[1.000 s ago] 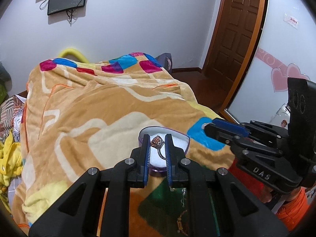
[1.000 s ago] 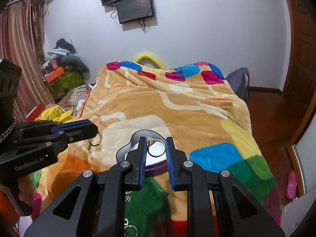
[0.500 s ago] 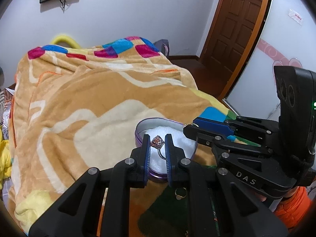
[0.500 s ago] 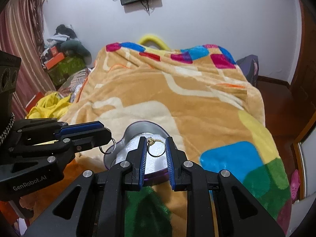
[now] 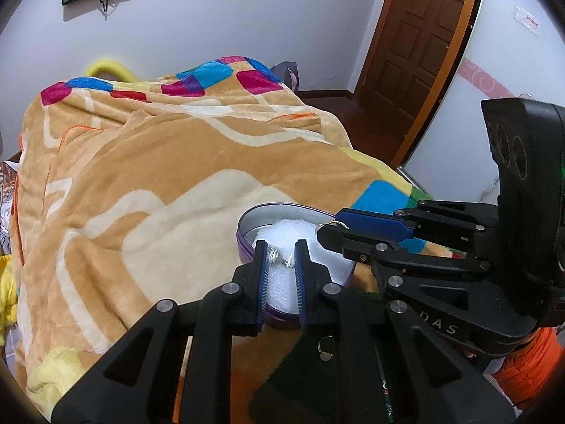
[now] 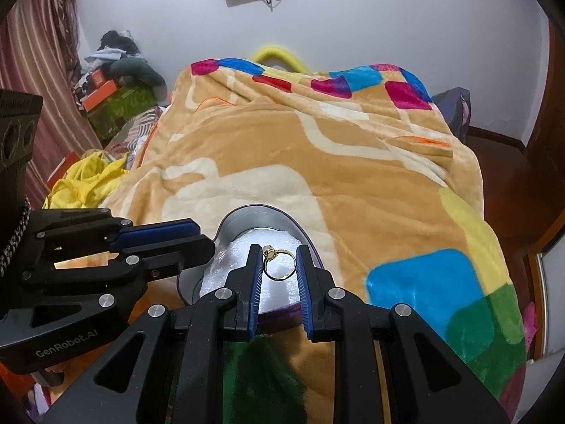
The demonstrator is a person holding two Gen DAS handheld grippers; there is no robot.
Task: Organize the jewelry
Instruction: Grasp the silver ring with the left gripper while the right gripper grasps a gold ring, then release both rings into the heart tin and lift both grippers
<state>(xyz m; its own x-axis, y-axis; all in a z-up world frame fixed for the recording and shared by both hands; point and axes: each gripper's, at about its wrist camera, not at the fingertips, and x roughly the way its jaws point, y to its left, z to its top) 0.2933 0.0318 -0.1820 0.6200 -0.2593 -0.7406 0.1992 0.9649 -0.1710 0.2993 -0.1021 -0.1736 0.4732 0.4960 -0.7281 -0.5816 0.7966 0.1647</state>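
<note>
Gold ring (image 6: 279,265) pinched betw right gripper (image 6: 279,258) pads, frame center, over white foam of purple tin (image 6: 310,243). Left gripper (image 5: 280,252) clamps silver ring (image 5: 277,258) w/ stone above same tin (image 5: 243,236). Blanket (image 5: 141,176) beyond; door (image 5: 420,35) upper right.

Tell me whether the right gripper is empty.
No: the right gripper is shut on a gold ring, held over the white foam in the tin.

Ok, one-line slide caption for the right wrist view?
Right claw holding a gold ring over the foam-lined purple tin on the bed blanket.
</note>
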